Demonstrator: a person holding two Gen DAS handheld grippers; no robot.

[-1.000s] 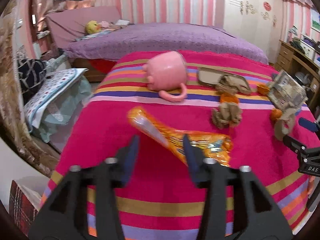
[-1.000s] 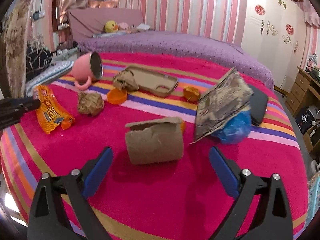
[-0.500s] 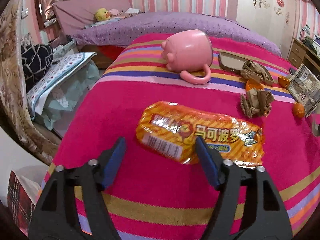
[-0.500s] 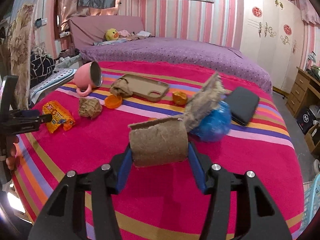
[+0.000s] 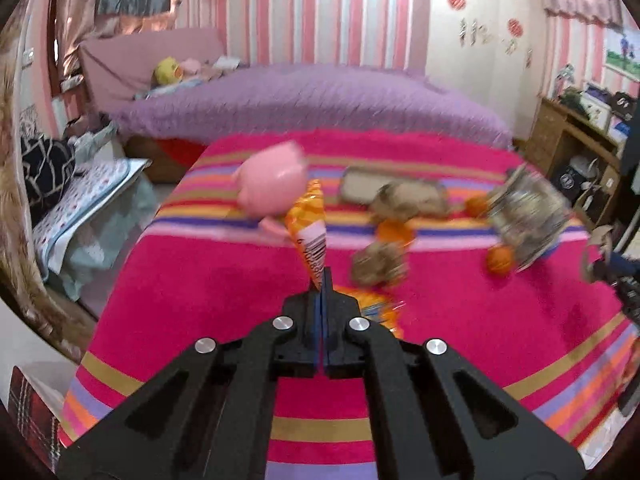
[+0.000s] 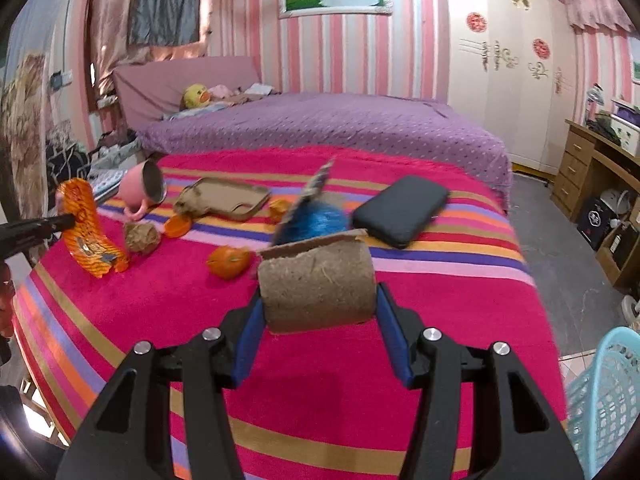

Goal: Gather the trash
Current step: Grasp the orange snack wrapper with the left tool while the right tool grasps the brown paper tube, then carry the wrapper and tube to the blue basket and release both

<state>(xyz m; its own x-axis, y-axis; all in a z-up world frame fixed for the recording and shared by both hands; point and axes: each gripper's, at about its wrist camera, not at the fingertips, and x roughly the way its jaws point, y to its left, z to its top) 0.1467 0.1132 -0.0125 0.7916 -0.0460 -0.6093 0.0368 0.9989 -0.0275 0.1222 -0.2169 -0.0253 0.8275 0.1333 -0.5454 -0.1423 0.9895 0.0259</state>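
Observation:
My left gripper (image 5: 322, 280) is shut on an orange snack wrapper (image 5: 310, 232), which sticks up from its fingertips above the striped pink bedspread (image 5: 200, 280). The right wrist view shows the same wrapper (image 6: 86, 236) dangling from the left gripper (image 6: 60, 222) at the far left. My right gripper (image 6: 319, 300) is shut on a brown cardboard tube (image 6: 316, 280), held crosswise between the blue pads just above the bedspread. Loose on the bed lie a crumpled paper ball (image 6: 142, 236), orange peels (image 6: 228, 262), a blue plastic bag (image 6: 316, 222) and a printed card (image 5: 528, 216).
A pink mug (image 6: 146, 190) lies on its side at the left, with a tan phone case (image 6: 232, 200) and a black case (image 6: 402, 210) further back. A light blue basket (image 6: 608, 400) stands on the floor at the lower right. A wooden desk (image 6: 588, 168) stands by the right wall.
The left gripper has shut on the snack wrapper and raised it, so it now stands on end. The right gripper, closed on the tube half a second ago, has carried it upward.

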